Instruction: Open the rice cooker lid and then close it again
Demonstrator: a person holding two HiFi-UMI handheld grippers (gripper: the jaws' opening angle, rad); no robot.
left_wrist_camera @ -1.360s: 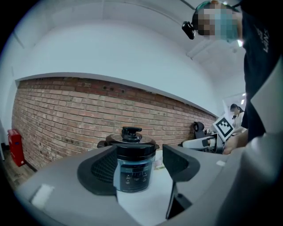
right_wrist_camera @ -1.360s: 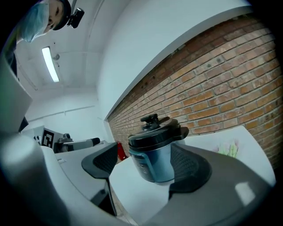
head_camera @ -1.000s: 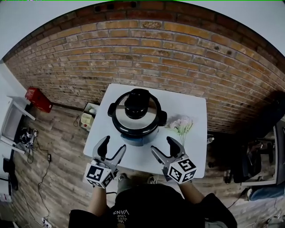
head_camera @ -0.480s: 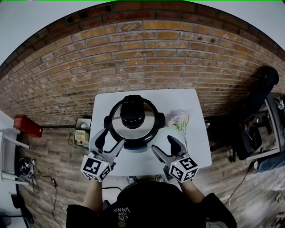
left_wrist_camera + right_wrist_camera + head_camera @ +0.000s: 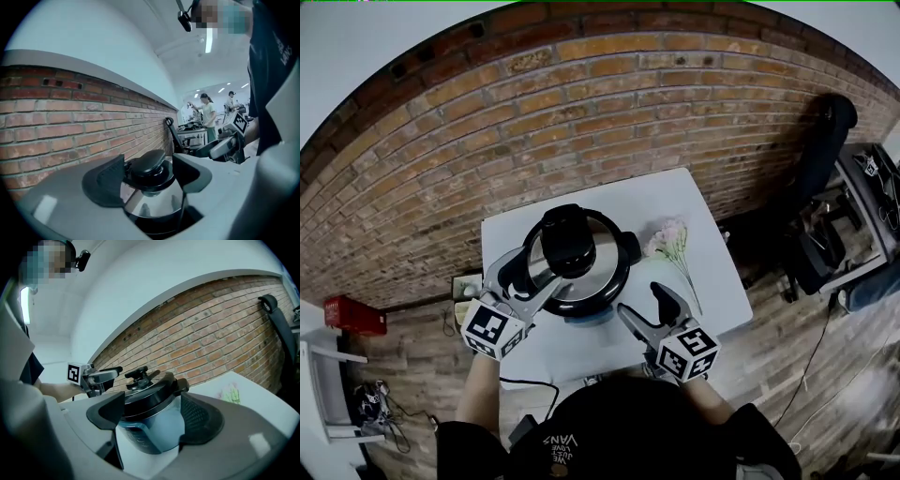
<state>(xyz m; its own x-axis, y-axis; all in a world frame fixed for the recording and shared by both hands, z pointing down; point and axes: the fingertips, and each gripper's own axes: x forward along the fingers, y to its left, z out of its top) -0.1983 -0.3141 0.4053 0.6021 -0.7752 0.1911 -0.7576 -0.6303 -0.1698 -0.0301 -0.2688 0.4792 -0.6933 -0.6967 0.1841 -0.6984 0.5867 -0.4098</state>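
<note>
The rice cooker [image 5: 602, 274] stands on a white table [image 5: 712, 281], its steel lid shut under a black knob [image 5: 567, 240]. My left gripper [image 5: 532, 275] is open at the cooker's left edge, its fingers reaching over the rim toward the knob. In the left gripper view the knob [image 5: 149, 163] sits just beyond the open left gripper [image 5: 147, 178], framed by its two jaws and untouched. My right gripper [image 5: 645, 307] is open near the table's front, right of the cooker. The right gripper view shows the cooker [image 5: 150, 427] beyond the spread right gripper [image 5: 152, 418], with the left gripper [image 5: 96, 376] past it.
A small bunch of pale flowers [image 5: 675, 246] lies on the table right of the cooker. A brick wall [image 5: 581, 112] rises behind the table. A dark chair [image 5: 825, 141] stands at the right, a red box [image 5: 352, 314] on the floor at the left.
My left gripper has moved forward and turned, from the table's front edge to the cooker's left rim. The right gripper has stayed near the front. The head view has swung.
</note>
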